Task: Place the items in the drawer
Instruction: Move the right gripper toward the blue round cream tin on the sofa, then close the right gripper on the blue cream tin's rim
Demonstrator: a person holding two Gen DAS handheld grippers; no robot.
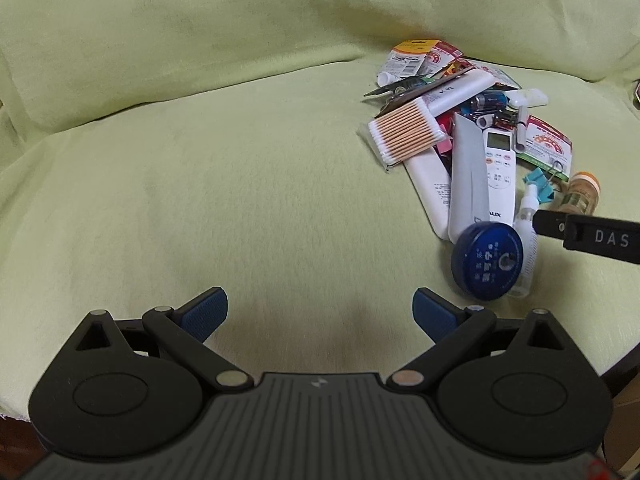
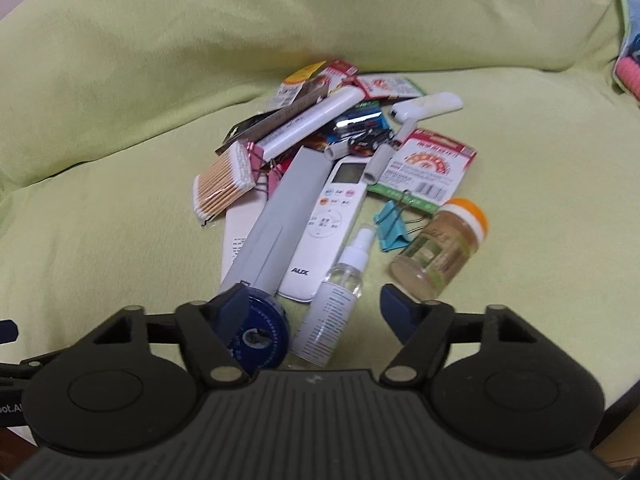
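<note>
The left gripper (image 1: 320,312) hovered over bare green sofa cover (image 1: 240,184), its jaws spread wide with nothing between them. The pile of items lay ahead and to the right of those jaws, well apart from them. Nearest on that side stood a round blue tin (image 1: 487,262), tilted on edge against a gray tube (image 1: 470,176) and a white remote (image 1: 500,172). A pack of cotton swabs (image 1: 406,134) lay at the pile's left edge.

The right gripper (image 2: 316,308) sat low at the near end of the pile, jaws also wide and gripping nothing. A clear spray bottle (image 2: 336,292) lay between the jaws, its white nozzle pointing away from them. The blue tin (image 2: 260,328) sat against the left finger, partly hidden behind it. The gray tube (image 2: 280,216) and the remote (image 2: 328,228) ran away from the jaws just left of the bottle. An orange-capped jar (image 2: 440,248) lay on its side just ahead of the right finger, with a blue binder clip (image 2: 392,232) beside it. Farther ahead were snack packets (image 2: 424,168), a white tube (image 2: 312,124) and a small toy car (image 2: 368,140). No drawer showed in either view.
</note>
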